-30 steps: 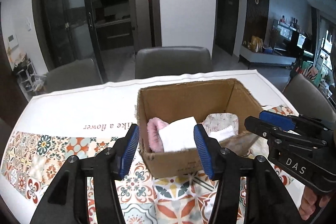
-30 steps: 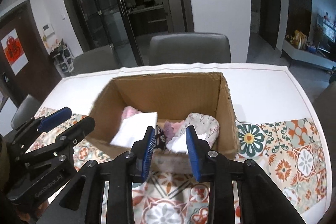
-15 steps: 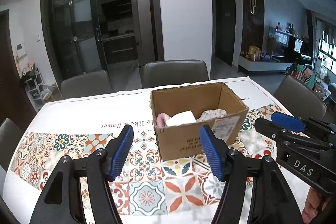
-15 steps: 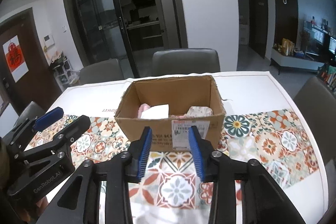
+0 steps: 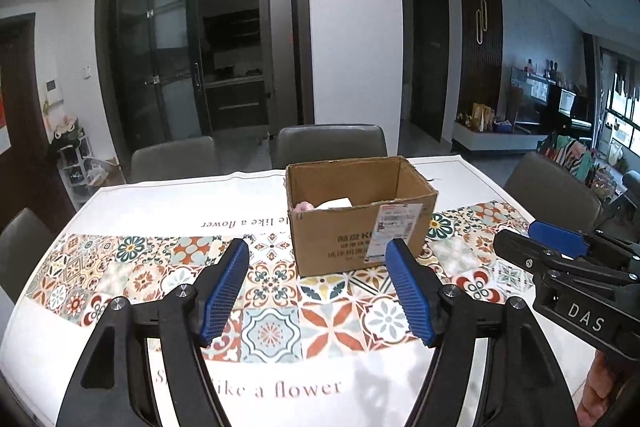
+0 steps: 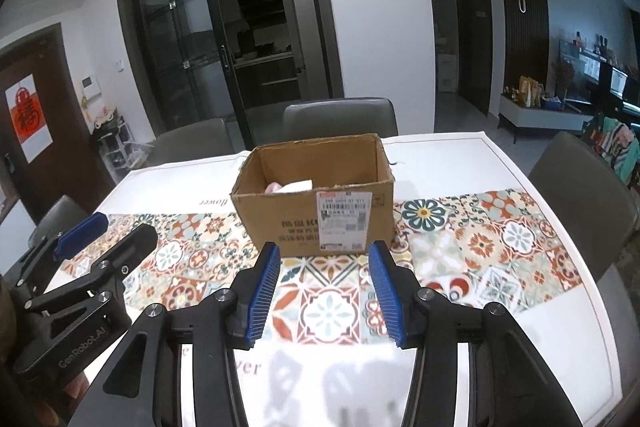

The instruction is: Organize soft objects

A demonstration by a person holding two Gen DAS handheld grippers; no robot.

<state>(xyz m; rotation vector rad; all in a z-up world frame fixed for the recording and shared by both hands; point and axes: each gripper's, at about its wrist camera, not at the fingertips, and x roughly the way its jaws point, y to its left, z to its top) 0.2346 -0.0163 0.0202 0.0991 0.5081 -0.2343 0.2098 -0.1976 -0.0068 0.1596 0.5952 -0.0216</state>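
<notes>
I am viewing one counter whose cloth is reading "like a flower". One cardboard box, bearing a white shipping label of unreadable print, is hiding most of its soft objects. My left gripper, marked "GenRobot.AI", and right gripper, marked "DAS", are spreading their fingers, empty, short of the box.

The box was plain brown with a white label; pink and white soft items showed inside. The bench cloth was white with a band of orange, teal and cream floral tiles. Both grippers were black with blue ribbed pads. The chairs were grey.
</notes>
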